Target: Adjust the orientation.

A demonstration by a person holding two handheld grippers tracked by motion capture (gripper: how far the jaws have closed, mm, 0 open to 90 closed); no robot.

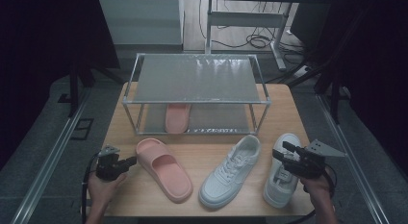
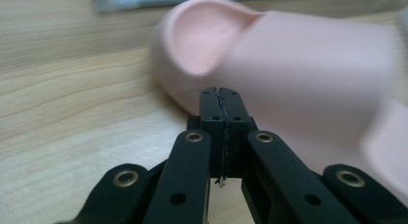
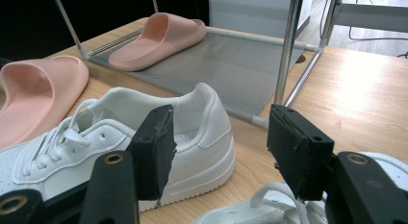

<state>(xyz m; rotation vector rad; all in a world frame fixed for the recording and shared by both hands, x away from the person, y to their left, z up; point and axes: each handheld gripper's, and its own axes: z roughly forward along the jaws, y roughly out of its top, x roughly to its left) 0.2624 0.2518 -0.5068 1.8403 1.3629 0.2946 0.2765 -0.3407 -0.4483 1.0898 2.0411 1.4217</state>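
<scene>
Wood makes up the surface [image 1: 202, 156]. Left tongs [image 1: 131, 161] are pressed together, empty, with the tips right by the heel of a pink slipper [image 1: 164, 168] at the near left. Right tongs [image 1: 281, 154] are apart over a white shoe [image 1: 281, 178]. Another white shoe [image 1: 231, 170] lies between. Farther off, a wire rack [image 1: 195, 92] holds one pink slipper [image 1: 177, 117] on its bottom shelf.

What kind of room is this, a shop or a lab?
Likely a lab or test room: a wooden table with a shoe rack, dark curtains around, and loose cables on the floor behind.
</scene>
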